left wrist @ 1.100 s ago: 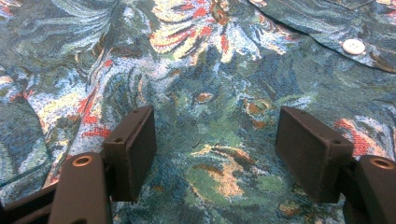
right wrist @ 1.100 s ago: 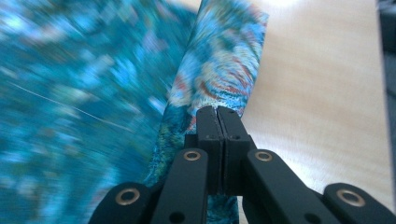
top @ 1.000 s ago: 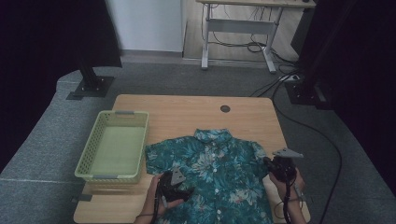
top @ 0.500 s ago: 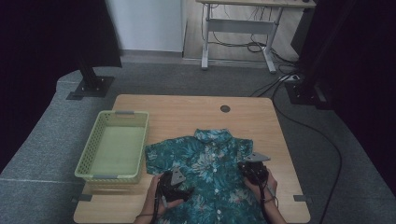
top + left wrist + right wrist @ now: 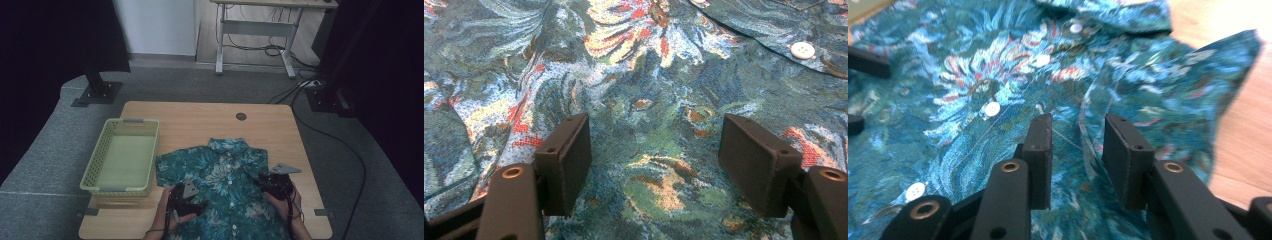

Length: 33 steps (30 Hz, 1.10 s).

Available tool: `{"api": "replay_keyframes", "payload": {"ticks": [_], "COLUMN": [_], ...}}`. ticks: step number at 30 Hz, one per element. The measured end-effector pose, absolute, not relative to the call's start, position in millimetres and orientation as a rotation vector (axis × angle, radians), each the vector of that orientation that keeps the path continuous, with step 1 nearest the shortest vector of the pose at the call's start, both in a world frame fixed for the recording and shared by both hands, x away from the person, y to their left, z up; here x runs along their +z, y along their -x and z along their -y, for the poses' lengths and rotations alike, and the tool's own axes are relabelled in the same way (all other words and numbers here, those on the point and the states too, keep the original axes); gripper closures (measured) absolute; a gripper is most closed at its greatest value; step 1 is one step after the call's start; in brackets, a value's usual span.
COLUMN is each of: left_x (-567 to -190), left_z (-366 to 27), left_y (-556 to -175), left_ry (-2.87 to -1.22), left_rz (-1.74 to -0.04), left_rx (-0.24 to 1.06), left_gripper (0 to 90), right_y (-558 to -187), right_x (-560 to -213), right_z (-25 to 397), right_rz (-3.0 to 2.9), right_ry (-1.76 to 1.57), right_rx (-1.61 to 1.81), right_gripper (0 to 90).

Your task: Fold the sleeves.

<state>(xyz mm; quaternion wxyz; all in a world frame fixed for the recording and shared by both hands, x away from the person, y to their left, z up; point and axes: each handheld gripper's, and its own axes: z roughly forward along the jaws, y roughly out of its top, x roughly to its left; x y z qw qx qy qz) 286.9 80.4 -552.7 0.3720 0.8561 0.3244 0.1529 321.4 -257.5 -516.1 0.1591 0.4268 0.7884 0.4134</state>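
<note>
A teal floral short-sleeved shirt [image 5: 225, 182] lies face up and buttoned on the wooden table [image 5: 200, 120], collar pointing away from me. My left gripper [image 5: 190, 196] rests low on the shirt's left front; in the left gripper view its jaws [image 5: 654, 150] stand wide apart over flat cloth [image 5: 649, 75]. My right gripper [image 5: 274, 181] is at the shirt's right side by the sleeve. In the right gripper view its jaws [image 5: 1078, 145] are drawn close, with a raised fold of the shirt [image 5: 998, 65] pinched between them.
A pale green plastic basket [image 5: 92, 170] stands to the left of the shirt, nothing inside. A round grommet [image 5: 241, 116] sits in the table's far middle. A black cable [image 5: 350, 150] runs over the grey floor at the right. Bare wood lies beyond the collar.
My right gripper has moved left from the table's right edge onto the shirt's right side, carrying the sleeve inward. The left gripper has stayed in place.
</note>
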Motion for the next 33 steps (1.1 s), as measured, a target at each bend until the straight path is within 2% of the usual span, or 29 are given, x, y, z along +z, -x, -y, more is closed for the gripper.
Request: {"api": "replay_keyframes", "payload": {"ticks": [6, 15, 22, 33], "left_x": [-553, -553, -553, -543], "left_z": [-80, -80, -80, -84], "left_y": [-287, -287, -285, -280], "left_ry": [-2.195, -2.193, -2.188, -2.147], "left_rz": [-0.831, -0.831, -0.848, -0.918], "left_rx": [0.392, 0.393, 0.400, 0.404], "left_gripper": [29.3, 29.3, 29.3, 32.2], "right_y": [-321, -324, -324, -320], "right_x": [-517, -529, -539, -545], "right_z": [268, 261, 253, 247], "right_rz": [-2.272, -2.319, -2.340, -2.346], "right_ry": [-1.240, -1.252, -1.255, -1.218], "right_rx": [1.182, 1.129, 1.068, 0.971], "right_gripper": [61.8, 59.6, 54.5, 53.4]}}
